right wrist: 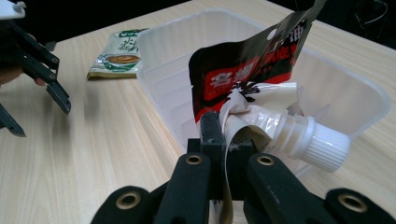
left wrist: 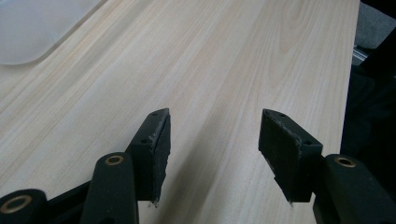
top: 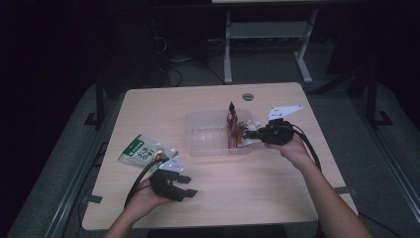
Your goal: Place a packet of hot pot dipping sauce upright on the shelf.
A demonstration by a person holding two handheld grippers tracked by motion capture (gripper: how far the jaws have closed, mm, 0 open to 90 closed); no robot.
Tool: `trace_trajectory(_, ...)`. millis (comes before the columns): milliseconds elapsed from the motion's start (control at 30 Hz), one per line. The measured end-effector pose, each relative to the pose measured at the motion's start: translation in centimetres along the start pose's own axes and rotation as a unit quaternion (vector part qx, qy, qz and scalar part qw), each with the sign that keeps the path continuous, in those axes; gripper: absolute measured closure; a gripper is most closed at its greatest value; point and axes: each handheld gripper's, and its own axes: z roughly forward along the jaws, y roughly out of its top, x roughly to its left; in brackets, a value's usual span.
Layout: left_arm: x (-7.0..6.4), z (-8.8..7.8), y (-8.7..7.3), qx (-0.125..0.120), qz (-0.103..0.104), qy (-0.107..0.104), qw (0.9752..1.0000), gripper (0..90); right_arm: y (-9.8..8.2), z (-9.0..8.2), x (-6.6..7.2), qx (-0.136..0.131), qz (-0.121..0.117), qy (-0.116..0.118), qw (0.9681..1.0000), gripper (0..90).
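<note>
Right gripper (right wrist: 227,140) pinches glossy spouted pouch (right wrist: 247,79) over translucent plastic tub (right wrist: 364,100)

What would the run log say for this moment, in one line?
right gripper: shut on red spouted pouch, over clear bin | left gripper: open, empty | green packet: on table

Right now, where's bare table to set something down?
Free: the near strip between the left gripper and the table's right edge, and the far-left corner beyond the green packet. Crowded: the clear tub, where the right gripper holds the red pouch.
</note>
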Motion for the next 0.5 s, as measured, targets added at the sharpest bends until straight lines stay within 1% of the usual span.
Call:
trace_trajectory(100, -0.06, 0.0, -0.11, 0.0, -0.001, 0.001, 1.0, 43.1, -0.06, 0.42, -0.07, 0.004, 0.0, 0.0, 1.0, 88.5)
trace_trajectory(200, -0.08, -0.02, -0.18, 0.002, -0.003, 0.001, 1.0, 43.0, -0.02, 0.58, -0.11, 0.003, 0.003, 0.0, 1.0, 88.2)
trace_trajectory(267, -0.06, -0.04, -0.21, 0.002, -0.003, 0.002, 1.0, 43.0, -0.02, 0.58, -0.19, -0.001, 0.011, 0.001, 0.9999, 86.9)
trace_trajectory(367, -0.03, -0.05, -0.21, 0.002, -0.003, 0.002, 1.0, 42.9, 0.04, 0.47, -0.22, -0.004, 0.018, 0.0, 0.9998, 81.2)
trace_trajectory(400, -0.03, -0.03, -0.2, 0.002, -0.003, 0.002, 1.0, 42.9, 0.05, 0.42, -0.24, -0.006, 0.016, 0.0, 0.9998, 79.2)
trace_trajectory(500, -0.02, 0.01, -0.17, 0.002, -0.003, 0.001, 1.0, 42.9, 0.02, 0.2, -0.3, -0.007, 0.022, -0.005, 0.9997, 70.5)
